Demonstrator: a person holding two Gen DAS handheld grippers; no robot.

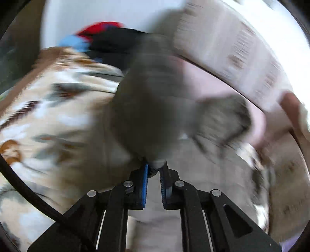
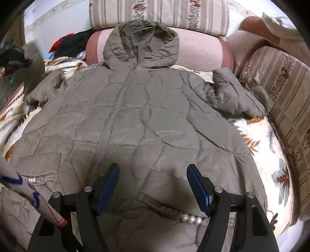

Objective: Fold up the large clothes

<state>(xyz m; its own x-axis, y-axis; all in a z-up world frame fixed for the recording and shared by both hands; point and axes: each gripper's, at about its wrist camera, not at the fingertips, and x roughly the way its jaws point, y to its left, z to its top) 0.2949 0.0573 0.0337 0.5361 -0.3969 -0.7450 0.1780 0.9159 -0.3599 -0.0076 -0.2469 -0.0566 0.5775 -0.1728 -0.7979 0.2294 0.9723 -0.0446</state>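
A grey-brown quilted jacket (image 2: 135, 120) lies face up on a leaf-patterned blanket (image 2: 257, 139), zipper (image 2: 108, 124) closed and running down its front, hood (image 2: 141, 44) at the far end resting against a pink cushion (image 2: 199, 50). Behind that cushion stands a striped cushion (image 2: 158, 13), and another striped cushion (image 2: 281, 93) lines the blanket to the jacket's right. The jacket's right-hand sleeve (image 2: 238, 95) is bent back on itself beside the body, its cuff near that side cushion. To the left of the hood sits a pile of clothes (image 2: 67, 44) in black, red and blue. The right gripper (image 2: 153, 186) hovers over the jacket's lower front, just right of the zipper, its blue-padded jaws spread wide and holding nothing. A white sleeve with blue and red markings (image 2: 29, 192) crosses the lower left corner of that view. At the jacket's far left edge the left gripper (image 2: 17, 60) is raised with a flap of the jacket lifted off the blanket. In the left wrist view, heavily blurred, the left gripper (image 1: 154, 170) is clenched on a fold of jacket (image 1: 147, 108) fabric, which bunches up directly ahead of the jaws and blocks much of the view; the blanket (image 1: 48, 116) spreads left of it, and the clothes pile (image 1: 104, 38) shows beyond.
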